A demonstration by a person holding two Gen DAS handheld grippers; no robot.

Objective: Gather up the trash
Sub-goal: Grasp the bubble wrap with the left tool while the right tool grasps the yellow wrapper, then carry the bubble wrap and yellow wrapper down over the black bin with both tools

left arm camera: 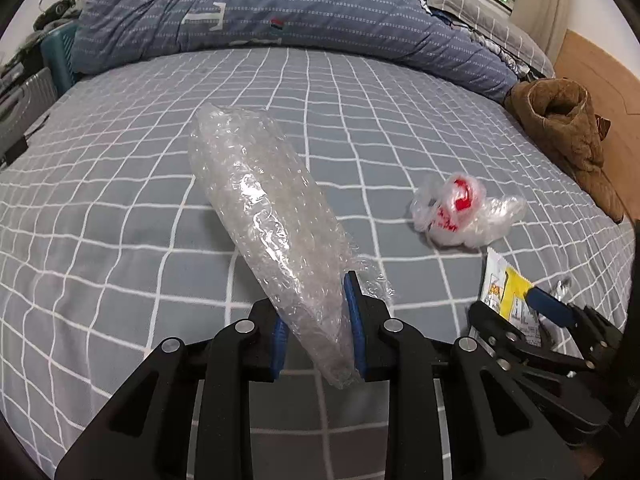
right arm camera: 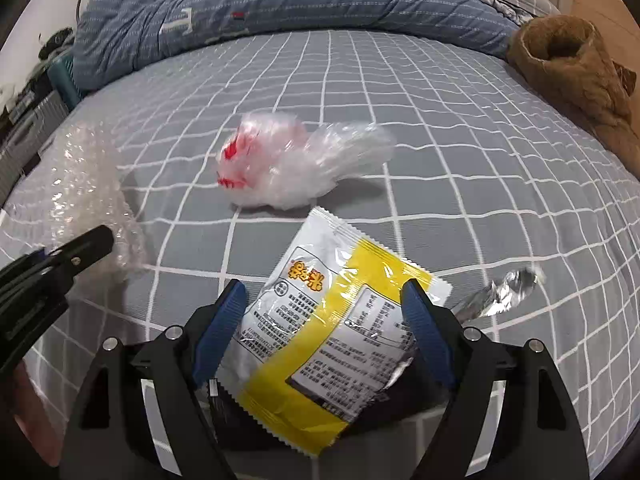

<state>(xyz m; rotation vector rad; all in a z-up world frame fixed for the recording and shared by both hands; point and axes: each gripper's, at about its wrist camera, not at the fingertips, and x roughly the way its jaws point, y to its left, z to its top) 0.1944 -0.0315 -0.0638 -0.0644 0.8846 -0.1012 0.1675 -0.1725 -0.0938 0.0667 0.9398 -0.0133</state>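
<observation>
My left gripper [left arm camera: 316, 312] is shut on a roll of clear bubble wrap [left arm camera: 264, 208], which sticks out forward over the bed; it also shows at the left of the right wrist view [right arm camera: 80, 192]. My right gripper [right arm camera: 324, 296] has its jaws on either side of a white and yellow snack packet [right arm camera: 328, 328]; the packet's edges meet the blue pads and its far end lies on the bed. The packet and right gripper also show in the left wrist view [left arm camera: 508, 296]. A crumpled clear plastic bag with red print [right arm camera: 296, 164] lies on the sheet ahead of the packet.
The bed [left arm camera: 120, 200] has a grey sheet with white grid lines. A blue quilt [left arm camera: 280, 12] is bunched along the far side. A brown fleece garment [right arm camera: 576, 64] lies at the right edge. A crumpled foil scrap [right arm camera: 504, 292] lies right of the packet.
</observation>
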